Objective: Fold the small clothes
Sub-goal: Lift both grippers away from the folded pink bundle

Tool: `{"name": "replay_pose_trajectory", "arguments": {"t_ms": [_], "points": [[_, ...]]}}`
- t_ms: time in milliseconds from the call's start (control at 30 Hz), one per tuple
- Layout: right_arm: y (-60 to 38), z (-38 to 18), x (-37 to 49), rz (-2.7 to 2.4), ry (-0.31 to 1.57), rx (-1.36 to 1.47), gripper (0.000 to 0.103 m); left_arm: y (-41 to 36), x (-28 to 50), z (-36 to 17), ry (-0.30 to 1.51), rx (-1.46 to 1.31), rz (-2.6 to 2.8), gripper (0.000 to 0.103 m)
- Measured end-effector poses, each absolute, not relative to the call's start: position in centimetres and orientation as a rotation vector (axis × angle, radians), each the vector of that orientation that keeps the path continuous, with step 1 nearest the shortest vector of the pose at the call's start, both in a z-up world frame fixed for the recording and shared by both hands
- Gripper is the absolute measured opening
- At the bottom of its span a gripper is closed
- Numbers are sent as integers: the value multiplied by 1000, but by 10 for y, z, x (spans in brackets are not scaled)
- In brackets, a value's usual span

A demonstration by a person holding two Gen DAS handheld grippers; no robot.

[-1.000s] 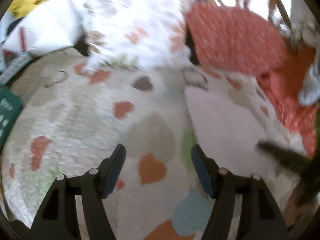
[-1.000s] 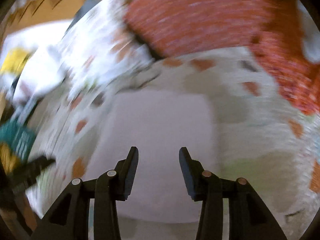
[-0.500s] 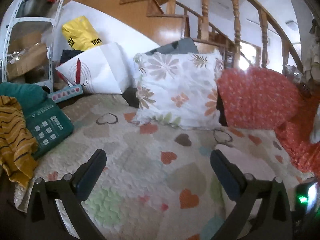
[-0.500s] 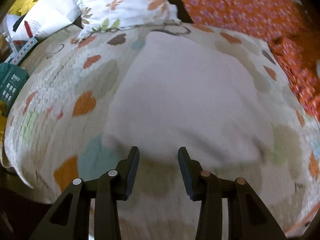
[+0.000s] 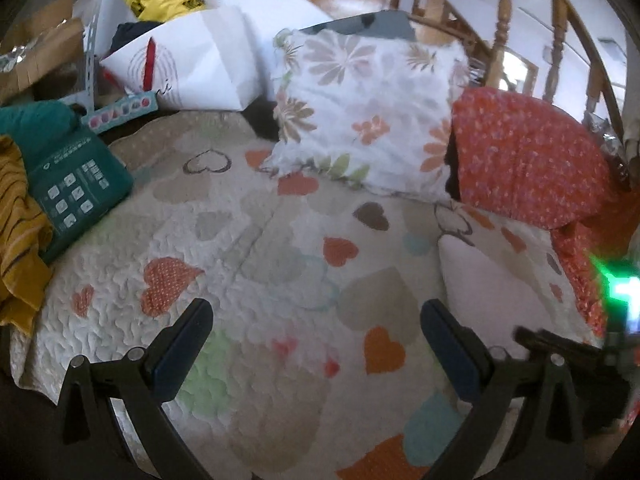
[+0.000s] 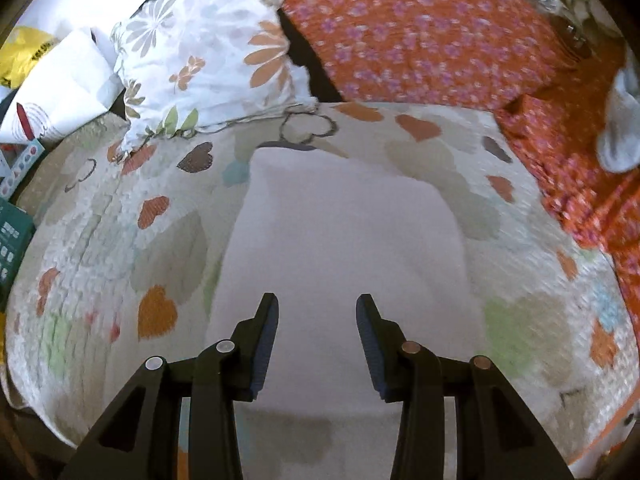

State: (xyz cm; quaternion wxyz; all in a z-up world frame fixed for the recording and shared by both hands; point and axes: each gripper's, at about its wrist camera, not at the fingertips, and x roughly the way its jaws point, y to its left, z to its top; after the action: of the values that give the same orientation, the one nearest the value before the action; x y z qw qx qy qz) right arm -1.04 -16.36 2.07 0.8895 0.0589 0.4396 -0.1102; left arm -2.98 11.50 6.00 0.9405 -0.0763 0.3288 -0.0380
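Observation:
A pale folded garment [image 6: 344, 248] lies flat on the heart-patterned quilt [image 6: 120, 248]. In the left wrist view the garment [image 5: 492, 280] shows at the right. My right gripper [image 6: 317, 308] is open and empty, hovering over the garment's near part. My left gripper [image 5: 316, 316] is wide open and empty, above the quilt [image 5: 248, 264] to the left of the garment. The right gripper's dark body [image 5: 568, 344] shows at the right edge of the left wrist view.
A floral pillow [image 5: 368, 112] and an orange-red flowered cushion [image 5: 528, 160] stand at the back. A teal box [image 5: 76, 196] and a yellow striped cloth [image 5: 16, 232] lie at the left. A white bag [image 5: 192, 60] stands behind. A grey item [image 6: 620, 128] lies at right.
My left gripper has opened wider and drawn back and up, so more of the room shows. My right gripper has pulled back over the garment, with its jaws unchanged.

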Motion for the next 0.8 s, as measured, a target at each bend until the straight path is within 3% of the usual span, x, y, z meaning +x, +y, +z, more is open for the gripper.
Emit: {"name": "replay_pose_trajectory", "arguments": {"t_ms": [167,400,800], "points": [[-145,-25,17,-259,992,73,44,124,-22,58,696,-187,-81,103],[-147,-37,-34,-196,1050,78,53,120,-16,55,737,-208,-128,103],[-198,-4,-101,-221,1007,161,60,100,-41,65,649,-120,-84,103]]}}
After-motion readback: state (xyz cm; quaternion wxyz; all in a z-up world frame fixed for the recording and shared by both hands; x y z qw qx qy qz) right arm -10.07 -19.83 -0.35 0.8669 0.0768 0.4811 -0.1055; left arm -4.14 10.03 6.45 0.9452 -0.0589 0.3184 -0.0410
